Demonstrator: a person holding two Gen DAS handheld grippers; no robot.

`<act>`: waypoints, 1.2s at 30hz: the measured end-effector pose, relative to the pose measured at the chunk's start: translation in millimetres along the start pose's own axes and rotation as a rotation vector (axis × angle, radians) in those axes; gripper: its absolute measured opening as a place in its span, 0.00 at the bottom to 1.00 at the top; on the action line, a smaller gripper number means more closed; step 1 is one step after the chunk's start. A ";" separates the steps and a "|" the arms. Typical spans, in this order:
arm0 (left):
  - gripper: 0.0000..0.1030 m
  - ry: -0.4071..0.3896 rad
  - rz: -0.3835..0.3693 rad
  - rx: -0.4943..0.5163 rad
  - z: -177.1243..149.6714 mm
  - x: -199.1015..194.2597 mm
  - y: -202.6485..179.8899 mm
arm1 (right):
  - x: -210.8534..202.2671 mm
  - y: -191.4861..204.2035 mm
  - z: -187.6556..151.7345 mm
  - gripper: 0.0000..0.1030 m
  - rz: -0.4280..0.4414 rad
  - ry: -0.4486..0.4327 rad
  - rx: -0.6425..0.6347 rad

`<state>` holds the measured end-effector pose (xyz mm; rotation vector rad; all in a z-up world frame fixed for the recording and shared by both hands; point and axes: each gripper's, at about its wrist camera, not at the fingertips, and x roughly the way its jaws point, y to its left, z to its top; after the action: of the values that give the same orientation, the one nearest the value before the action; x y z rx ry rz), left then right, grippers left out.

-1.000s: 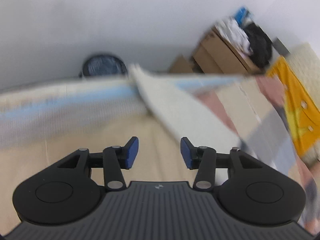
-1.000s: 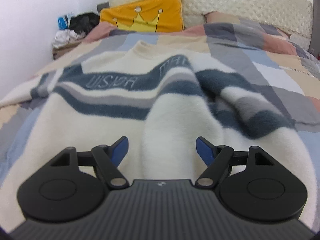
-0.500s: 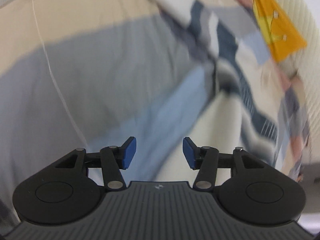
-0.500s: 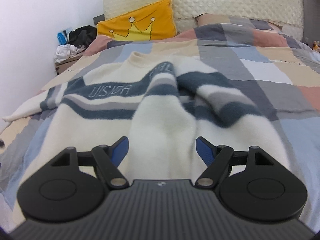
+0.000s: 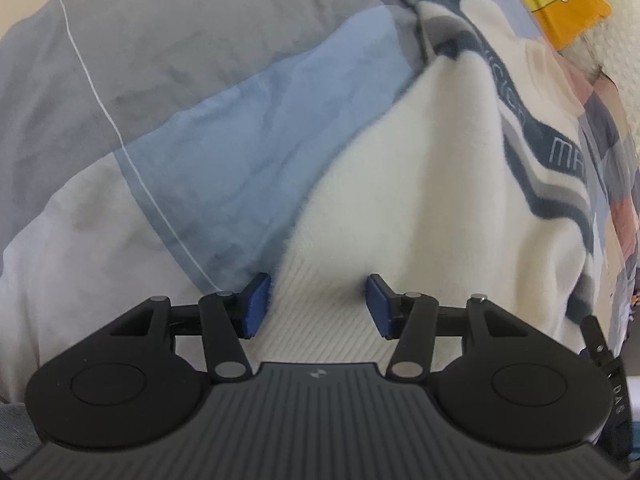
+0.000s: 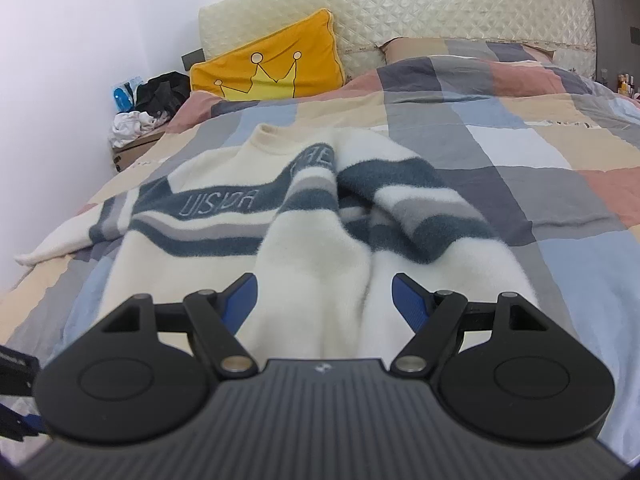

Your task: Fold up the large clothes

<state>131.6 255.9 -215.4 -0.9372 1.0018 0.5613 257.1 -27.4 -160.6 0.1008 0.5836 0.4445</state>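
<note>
Left fingers (image 5: 256, 306) apart, just closing, over sweater (image 5: 420, 184) hem | right fingers (image 6: 410, 304) apart | patchwork bed (image 6: 500, 136), yellow pillow (image 6: 272, 64), quilted headboard (image 6: 440, 4)

Two matching black handheld tongs

Left tongs (image 5: 316, 306) and right tongs (image 6: 324, 306) share ribbed grey-black bodies, round side discs, silver pivot screws, blue pads (image 5: 255, 304) and a small centre logo.

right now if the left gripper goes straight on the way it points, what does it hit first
Most likely the ribbed hem of the cream sweater: the left gripper has open jaws straddling it, though depth is unclear.
</note>
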 end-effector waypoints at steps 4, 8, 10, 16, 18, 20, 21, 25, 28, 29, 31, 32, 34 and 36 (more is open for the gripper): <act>0.14 -0.013 -0.042 0.052 -0.1 -7.3 -7.3 | -2.1 0.0 1.3 0.74 -0.001 -0.003 0.003; 0.11 -0.073 -0.099 0.092 -0.5 -38.3 -9.0 | -5.2 0.0 3.7 0.74 0.005 -0.005 0.015; 0.11 -0.094 -0.131 0.069 1.4 -58.0 -2.8 | -7.8 0.4 4.6 0.74 0.014 -0.007 0.019; 0.10 -0.119 -0.011 0.077 6.3 -84.3 17.0 | -10.8 6.4 7.0 0.74 0.038 -0.008 -0.004; 0.10 -0.112 0.049 0.067 9.4 -77.1 24.2 | -9.3 8.1 6.5 0.74 0.039 0.006 -0.009; 0.10 -0.093 0.097 0.072 11.5 -64.0 25.5 | -7.6 8.8 5.3 0.74 0.043 0.025 -0.005; 0.10 -0.081 0.104 0.084 13.3 -58.2 26.5 | -7.1 8.5 4.5 0.74 0.042 0.033 -0.004; 0.12 -0.072 0.115 0.178 12.8 -53.0 19.3 | -7.8 5.5 3.2 0.74 0.035 0.050 -0.004; 0.34 -0.044 0.090 0.212 9.1 -53.7 12.5 | -7.7 0.7 5.8 0.74 0.056 0.058 0.031; 0.50 -0.027 0.059 0.210 11.7 -55.6 11.0 | -7.2 0.4 6.4 0.74 0.060 0.061 0.035; 0.55 -0.051 0.054 0.231 11.3 -62.6 -1.4 | -6.3 0.4 7.7 0.74 0.055 0.064 0.035; 0.55 -0.083 0.054 0.272 11.2 -68.7 -10.1 | -6.5 -0.7 8.7 0.74 0.055 0.065 0.041; 0.55 -0.129 0.050 0.334 8.4 -77.8 -30.0 | -7.9 -5.8 11.7 0.74 0.058 0.065 0.064; 0.55 -0.168 0.017 0.375 6.6 -86.7 -49.7 | -10.0 -13.5 15.8 0.74 0.051 0.064 0.089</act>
<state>133.4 237.6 -116.9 -0.5403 0.9231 0.4390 263.5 -43.4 -145.2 0.1876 0.6647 0.4728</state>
